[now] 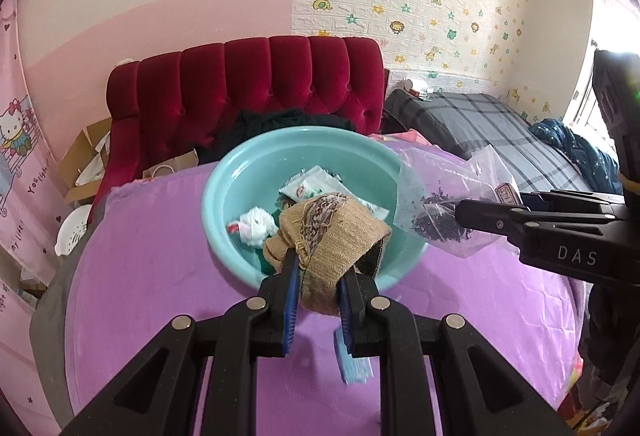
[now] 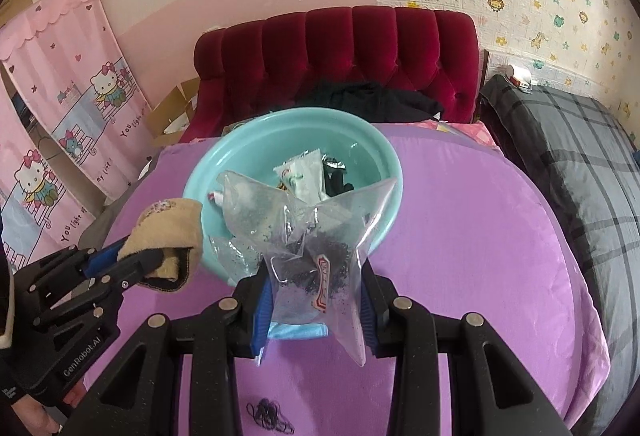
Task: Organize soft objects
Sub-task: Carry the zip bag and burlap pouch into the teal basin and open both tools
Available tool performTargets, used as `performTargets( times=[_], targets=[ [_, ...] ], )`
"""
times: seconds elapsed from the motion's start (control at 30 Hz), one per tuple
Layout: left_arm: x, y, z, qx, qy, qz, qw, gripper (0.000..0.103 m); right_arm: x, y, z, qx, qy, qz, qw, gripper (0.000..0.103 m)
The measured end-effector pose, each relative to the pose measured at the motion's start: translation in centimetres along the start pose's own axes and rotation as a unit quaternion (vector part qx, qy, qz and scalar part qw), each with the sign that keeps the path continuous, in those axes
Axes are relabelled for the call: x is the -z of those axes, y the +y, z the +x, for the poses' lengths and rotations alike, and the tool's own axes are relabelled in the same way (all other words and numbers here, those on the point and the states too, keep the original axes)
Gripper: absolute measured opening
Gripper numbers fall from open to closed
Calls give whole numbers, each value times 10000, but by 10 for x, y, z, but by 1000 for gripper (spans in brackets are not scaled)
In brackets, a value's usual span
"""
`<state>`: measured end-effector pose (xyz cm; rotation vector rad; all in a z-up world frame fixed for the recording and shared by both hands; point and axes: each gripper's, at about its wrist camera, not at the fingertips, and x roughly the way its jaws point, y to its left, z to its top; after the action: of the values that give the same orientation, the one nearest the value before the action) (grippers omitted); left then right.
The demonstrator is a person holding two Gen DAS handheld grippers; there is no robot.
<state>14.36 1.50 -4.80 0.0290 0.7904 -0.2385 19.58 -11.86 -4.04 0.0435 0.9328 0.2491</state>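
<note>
A teal basin (image 1: 224, 196) (image 2: 208, 172) stands on the purple cloth-covered table (image 1: 152, 276) (image 2: 460, 256). It holds white sachets (image 1: 316, 188) (image 2: 304, 176) and a crumpled white wrapper (image 1: 254, 226). My left gripper (image 1: 318, 276) (image 2: 160, 256) is shut on a tan knitted sock (image 1: 332, 236) (image 2: 168, 224) held over the basin's near rim. My right gripper (image 2: 316, 300) (image 1: 460, 212) is shut on a clear plastic bag with dark bits (image 2: 316, 236) (image 1: 440, 204), held at the basin's right rim.
A light blue item (image 1: 354, 364) (image 2: 296, 332) lies on the table beneath the grippers. A black hair tie tangle (image 2: 268, 414) lies near the front. A red tufted sofa (image 1: 248, 84) is behind; a grey plaid bed (image 1: 492, 124) is to the right.
</note>
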Motion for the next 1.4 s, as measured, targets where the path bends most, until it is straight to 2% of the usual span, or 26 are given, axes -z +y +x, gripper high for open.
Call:
performTargets(
  times=[0.4, 0.87, 1.4],
  targets=[
    [-27, 13, 38, -11, 74, -4, 10000, 19, -40, -8, 38, -44, 115, 114, 9999, 39],
    [-44, 30, 97, -88, 210, -102, 9997, 19, -78, -20, 115, 114, 353, 122, 9992, 39],
    [-39, 38, 156, -279, 561, -80, 9980, 19, -90, -28, 183, 240, 741, 183, 9968, 41]
  ],
)
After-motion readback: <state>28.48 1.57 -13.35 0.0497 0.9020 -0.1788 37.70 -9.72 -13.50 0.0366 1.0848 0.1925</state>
